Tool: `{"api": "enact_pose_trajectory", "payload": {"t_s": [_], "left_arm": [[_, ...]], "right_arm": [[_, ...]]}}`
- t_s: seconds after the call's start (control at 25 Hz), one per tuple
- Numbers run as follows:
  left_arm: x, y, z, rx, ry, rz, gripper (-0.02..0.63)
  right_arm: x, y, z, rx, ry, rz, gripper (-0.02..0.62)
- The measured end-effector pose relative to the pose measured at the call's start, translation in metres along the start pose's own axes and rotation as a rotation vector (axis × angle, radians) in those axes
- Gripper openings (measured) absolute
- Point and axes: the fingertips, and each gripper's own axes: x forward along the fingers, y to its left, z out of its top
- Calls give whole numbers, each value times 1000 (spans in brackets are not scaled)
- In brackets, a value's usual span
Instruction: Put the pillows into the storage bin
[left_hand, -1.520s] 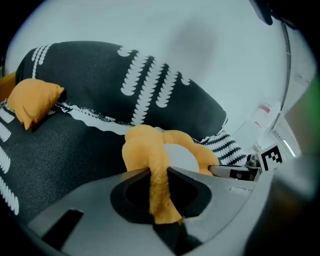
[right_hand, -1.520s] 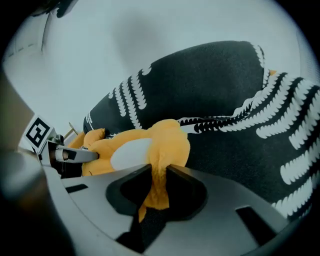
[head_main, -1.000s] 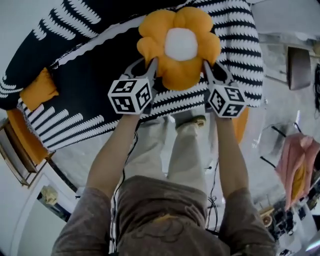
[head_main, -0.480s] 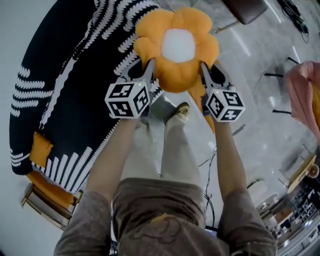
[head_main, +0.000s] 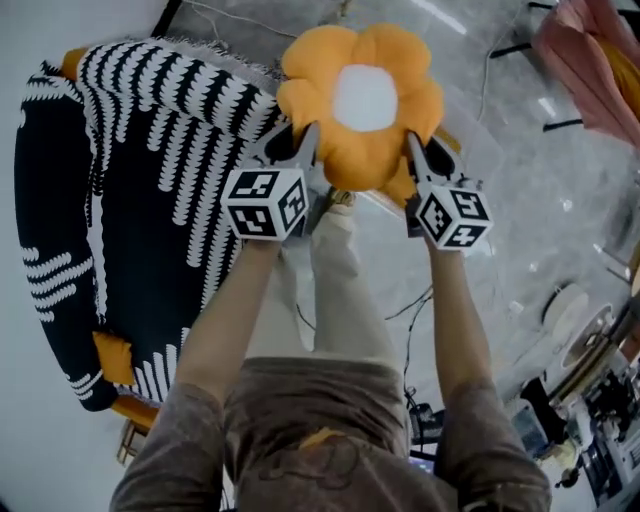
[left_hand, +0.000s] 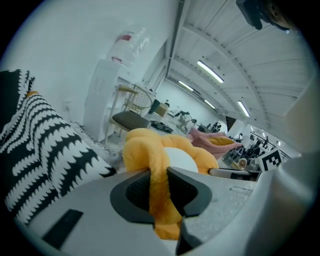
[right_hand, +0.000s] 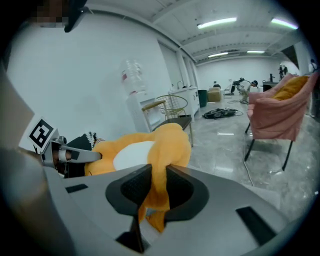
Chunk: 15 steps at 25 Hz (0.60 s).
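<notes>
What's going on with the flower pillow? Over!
Left gripper shut on flower pillow; right gripper too. Held up over the floor. No bin in view.

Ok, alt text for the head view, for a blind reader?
From above, a person holds an orange flower pillow with a white centre out front, the left gripper and right gripper each shut on a lower petal. A black-and-white striped throw lies at left, shiny grey floor at right.
</notes>
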Motion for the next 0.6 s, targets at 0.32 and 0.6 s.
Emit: {"api": "enact_pose_trajectory", "payload": {"t_s": [0.32,0.6], "left_arm": [[77,-40,-82,21,152,-25,67],[110,-42,-98,44,187,39,87]], "right_arm": [[-16,-88,-68,84,67,-69,80],[-6,-125,-77,117,71,-111,105]]}}
